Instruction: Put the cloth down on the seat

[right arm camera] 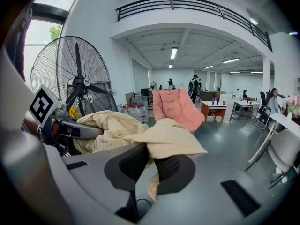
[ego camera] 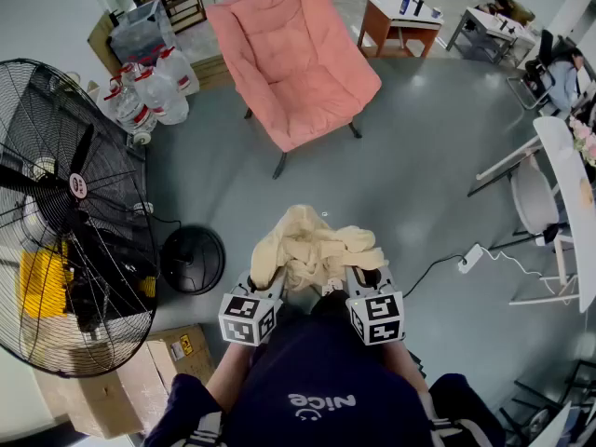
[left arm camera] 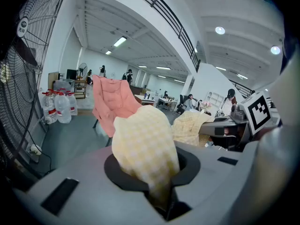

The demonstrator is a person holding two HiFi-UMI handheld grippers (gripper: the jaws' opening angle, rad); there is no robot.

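On the grey floor (ego camera: 410, 138), pink chair (ego camera: 293, 59), water jugs (ego camera: 154, 87), black fan (ego camera: 65, 217).

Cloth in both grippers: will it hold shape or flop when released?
Probably floppy: the cloth bunches and sags between the left gripper and right gripper. Likely light, since small pinches carry it. It should slump, not roll.

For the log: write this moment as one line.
left gripper: shut on cloth | right gripper: shut on cloth | chair: ahead, bare
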